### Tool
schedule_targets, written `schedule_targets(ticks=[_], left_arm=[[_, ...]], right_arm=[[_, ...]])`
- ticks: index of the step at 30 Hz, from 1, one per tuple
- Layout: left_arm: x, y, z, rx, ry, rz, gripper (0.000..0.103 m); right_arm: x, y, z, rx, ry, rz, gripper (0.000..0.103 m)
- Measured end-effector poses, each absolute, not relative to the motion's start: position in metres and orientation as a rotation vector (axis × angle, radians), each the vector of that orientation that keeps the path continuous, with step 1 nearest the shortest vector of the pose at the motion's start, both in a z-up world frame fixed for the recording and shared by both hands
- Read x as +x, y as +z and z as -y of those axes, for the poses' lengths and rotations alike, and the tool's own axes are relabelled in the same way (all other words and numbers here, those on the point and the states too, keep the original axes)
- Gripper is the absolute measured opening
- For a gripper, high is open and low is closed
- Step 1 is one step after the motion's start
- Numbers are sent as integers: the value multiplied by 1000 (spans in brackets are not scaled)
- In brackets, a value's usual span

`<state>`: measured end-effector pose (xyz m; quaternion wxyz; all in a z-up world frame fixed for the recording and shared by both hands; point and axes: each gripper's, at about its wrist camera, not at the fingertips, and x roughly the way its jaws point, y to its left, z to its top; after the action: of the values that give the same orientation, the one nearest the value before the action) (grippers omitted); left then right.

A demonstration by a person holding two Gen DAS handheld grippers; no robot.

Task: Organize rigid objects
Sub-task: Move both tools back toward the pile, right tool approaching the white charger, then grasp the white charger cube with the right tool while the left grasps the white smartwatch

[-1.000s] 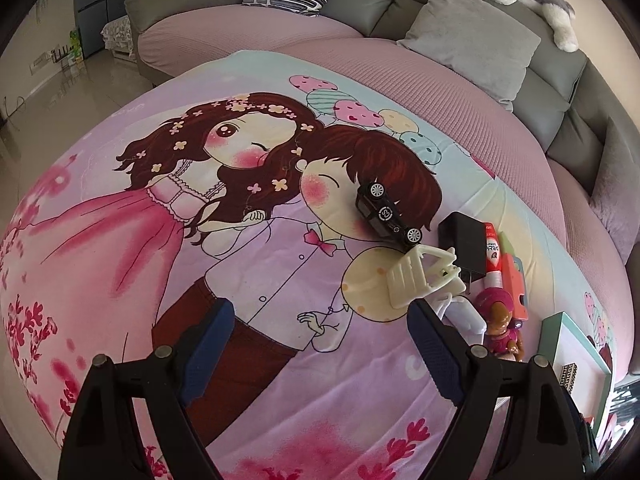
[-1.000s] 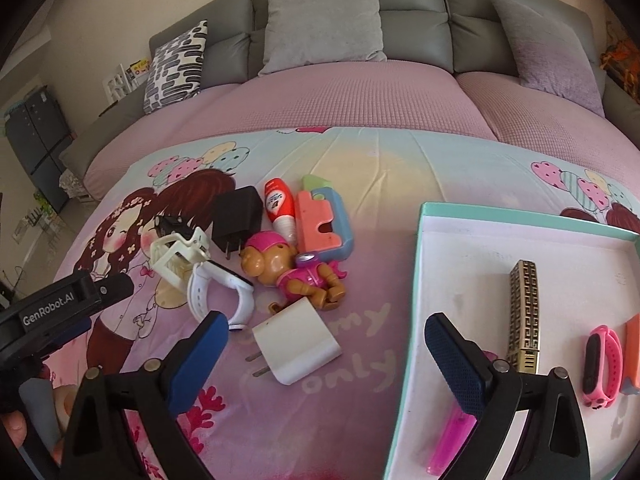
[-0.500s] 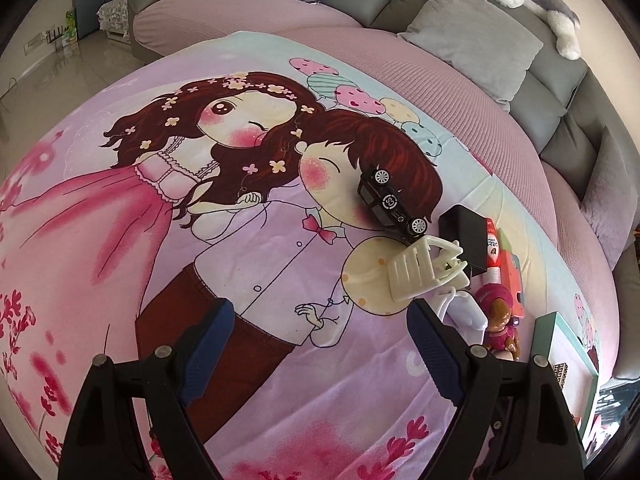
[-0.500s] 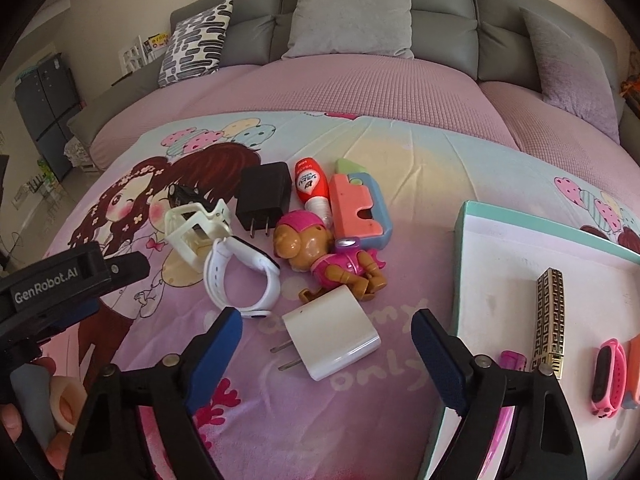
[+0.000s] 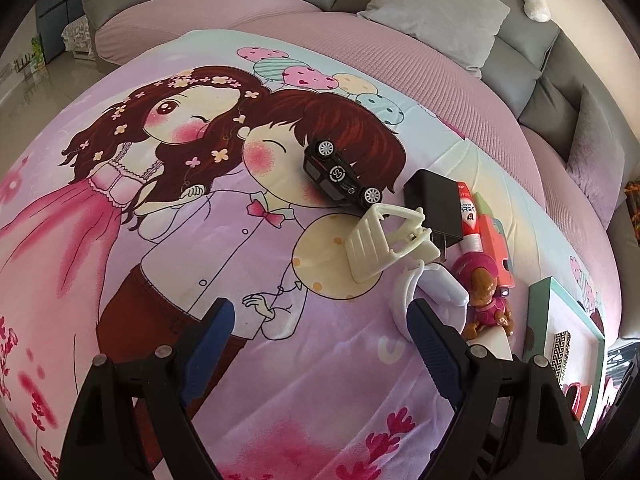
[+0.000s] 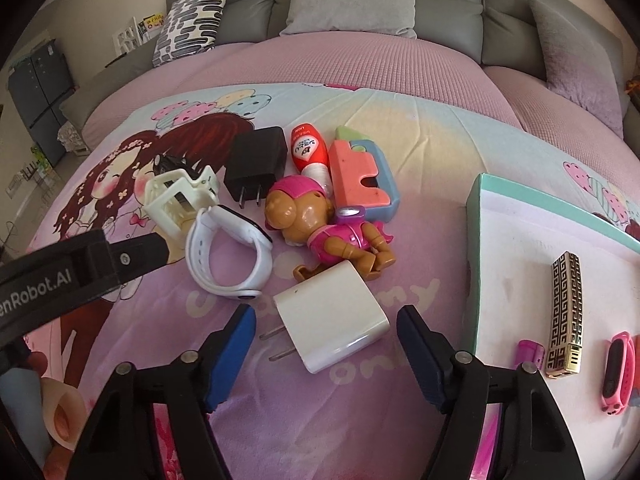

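Charger [image 6: 332, 316] before puppy figure [image 6: 320, 228]; watch [image 6: 228, 256] left; tray [image 6: 476, 240] right, possibly touching nothing.

Both claws [image 5: 318, 326] [image 6: 326, 334] apparently spread wide.

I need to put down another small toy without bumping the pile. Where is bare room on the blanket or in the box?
Bare blanket lies left of the toy car, and between the white charger and the box. The box floor left of the gold case is open. Around the dog figure it is crowded.
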<state>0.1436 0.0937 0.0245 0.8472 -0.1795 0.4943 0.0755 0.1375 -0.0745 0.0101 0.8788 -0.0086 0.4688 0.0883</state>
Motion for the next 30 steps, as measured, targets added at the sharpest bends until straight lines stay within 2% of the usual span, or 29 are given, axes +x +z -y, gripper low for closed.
schedule_targets(ticks=[5, 30], left_arm=[[146, 24, -88, -362, 151, -1049, 88], [163, 6, -59, -223, 166, -1072, 88]], right_arm=[[137, 9, 75, -15, 196, -980, 66], [128, 32, 96, 41, 170, -963, 66]])
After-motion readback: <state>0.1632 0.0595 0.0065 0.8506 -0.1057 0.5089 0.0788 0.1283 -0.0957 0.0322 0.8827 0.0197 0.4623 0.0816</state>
